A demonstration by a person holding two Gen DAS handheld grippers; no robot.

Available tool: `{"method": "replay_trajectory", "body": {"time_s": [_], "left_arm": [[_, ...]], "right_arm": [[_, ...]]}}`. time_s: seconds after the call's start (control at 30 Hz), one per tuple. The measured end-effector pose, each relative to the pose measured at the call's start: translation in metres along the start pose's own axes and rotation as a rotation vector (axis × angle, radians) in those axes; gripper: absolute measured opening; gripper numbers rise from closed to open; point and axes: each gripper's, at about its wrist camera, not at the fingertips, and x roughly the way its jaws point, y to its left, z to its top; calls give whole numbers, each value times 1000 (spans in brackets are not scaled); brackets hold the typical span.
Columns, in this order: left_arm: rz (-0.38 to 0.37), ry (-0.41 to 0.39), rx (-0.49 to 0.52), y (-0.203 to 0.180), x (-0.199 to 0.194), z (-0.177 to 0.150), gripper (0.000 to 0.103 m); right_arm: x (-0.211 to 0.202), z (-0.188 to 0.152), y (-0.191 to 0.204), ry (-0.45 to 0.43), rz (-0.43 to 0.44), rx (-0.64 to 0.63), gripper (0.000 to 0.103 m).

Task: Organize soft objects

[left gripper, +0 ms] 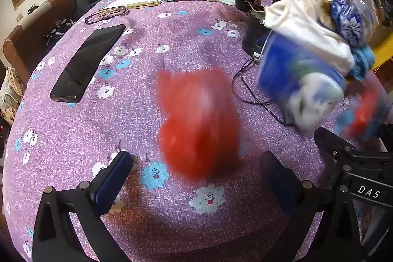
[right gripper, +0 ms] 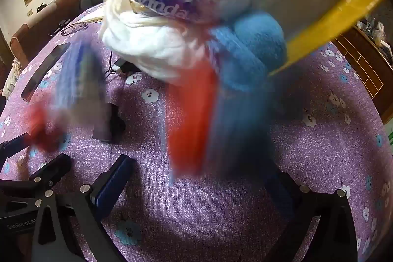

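Spread, empty left gripper [left gripper: 196, 178] frames blurred red soft object [left gripper: 199, 124] just beyond its fingertips, long axis near-to-far; right gripper [right gripper: 199, 186], equally spread, sits farther right.

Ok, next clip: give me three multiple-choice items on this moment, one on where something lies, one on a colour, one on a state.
1. Where does the black phone lie in the left wrist view?
A. On the purple floral tablecloth, left of the red blur
B. Inside the yellow-edged box
C. Between the left gripper's fingers

2. What colour is the fluffy item under the yellow-edged box?
A. Green
B. Light blue
C. Black

3. How do the left gripper and the right gripper stand?
A. Both shut on cloth
B. Left shut, right open
C. Both open, nothing gripped

Answers: 1 A, the phone lies flat on the cloth left of the red item. 2 B, its pile is light blue. 3 C, the fingers stand wide apart in each view.
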Motion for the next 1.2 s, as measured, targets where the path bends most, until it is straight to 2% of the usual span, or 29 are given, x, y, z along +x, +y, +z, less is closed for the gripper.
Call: {"method": "replay_trajectory", "body": {"time_s": [1.2], "left_arm": [[2,-2,1,0,-1,0,103]], "right_arm": [[5,2,0,0,0,1,102]]}}
